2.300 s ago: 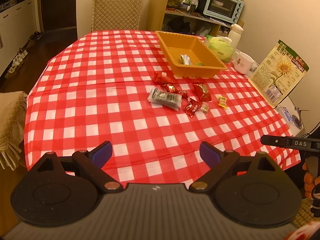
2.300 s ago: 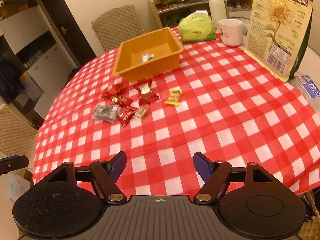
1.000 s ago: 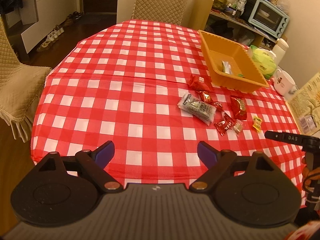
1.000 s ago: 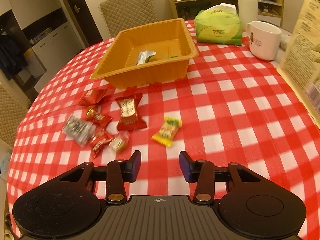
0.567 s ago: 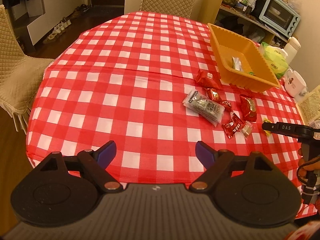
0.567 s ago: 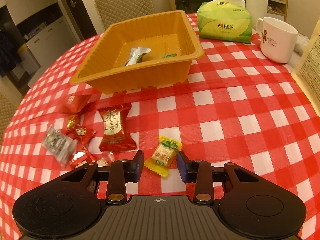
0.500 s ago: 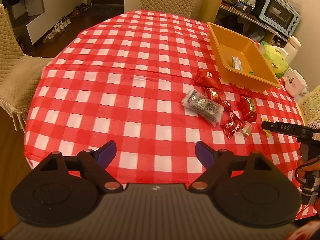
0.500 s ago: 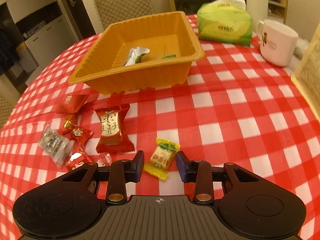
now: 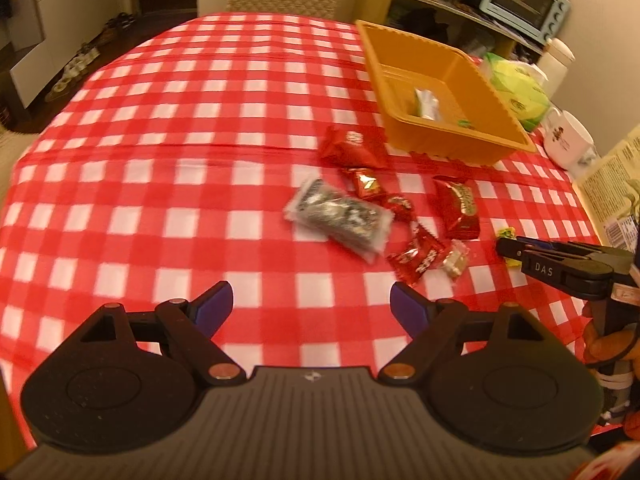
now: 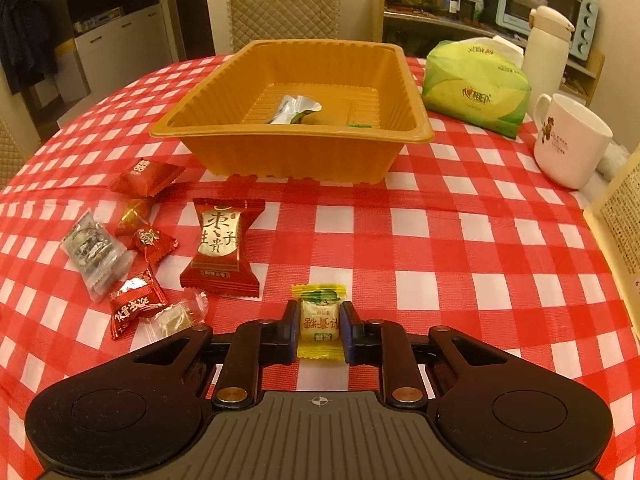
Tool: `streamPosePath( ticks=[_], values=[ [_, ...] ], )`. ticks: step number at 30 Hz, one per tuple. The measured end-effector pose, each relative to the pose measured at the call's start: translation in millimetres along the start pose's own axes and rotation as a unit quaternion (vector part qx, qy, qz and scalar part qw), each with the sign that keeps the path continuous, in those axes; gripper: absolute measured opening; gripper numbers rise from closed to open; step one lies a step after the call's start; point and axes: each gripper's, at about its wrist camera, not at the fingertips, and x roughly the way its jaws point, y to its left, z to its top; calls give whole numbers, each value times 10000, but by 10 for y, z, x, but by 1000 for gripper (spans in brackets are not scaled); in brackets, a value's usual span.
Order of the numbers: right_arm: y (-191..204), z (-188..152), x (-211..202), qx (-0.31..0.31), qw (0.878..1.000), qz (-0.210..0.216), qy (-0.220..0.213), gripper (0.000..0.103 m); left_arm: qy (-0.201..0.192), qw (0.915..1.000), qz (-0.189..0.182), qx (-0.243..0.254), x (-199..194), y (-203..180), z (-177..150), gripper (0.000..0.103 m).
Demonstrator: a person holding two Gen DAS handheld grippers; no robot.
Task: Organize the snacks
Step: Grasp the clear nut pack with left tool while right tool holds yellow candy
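Note:
An orange tray (image 10: 280, 156) (image 9: 404, 128) stands on the red checked tablecloth with a silver packet (image 10: 294, 108) inside. In front of it lie several snacks: a large red packet (image 10: 220, 248), a flat red one (image 10: 146, 176), small red candies (image 10: 136, 304), a grey packet (image 10: 94, 252) (image 9: 340, 216) and a clear-wrapped candy (image 10: 176, 318). My right gripper (image 10: 320, 326) is shut on a yellow-green candy (image 10: 319, 320) at table level; it shows in the left wrist view (image 9: 510, 250). My left gripper (image 9: 310, 306) is open and empty above the near table edge.
A green tissue pack (image 10: 476, 88), a white mug (image 10: 572, 144), a white thermos (image 10: 546, 46) and a sunflower-seed bag (image 10: 620, 232) stand at the right. A quilted chair (image 10: 284, 8) is behind the table. A shelf with a toaster oven (image 10: 544, 4) is at the back right.
My right gripper has moved down and forward around the yellow-green candy and closed on it. My left gripper has drifted a little closer to the snacks and stays open.

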Motion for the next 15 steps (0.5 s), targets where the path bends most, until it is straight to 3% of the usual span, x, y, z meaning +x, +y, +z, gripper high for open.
streamPosePath(
  ticks=[8, 15],
  values=[
    [-196, 52, -98, 393, 9988, 283, 32, 21, 23, 9994, -21, 340, 459, -256, 136, 83],
    [-348, 88, -187, 637, 9973, 377, -13, 21, 100, 9987, 229, 435, 748, -270, 235, 83]
  ],
)
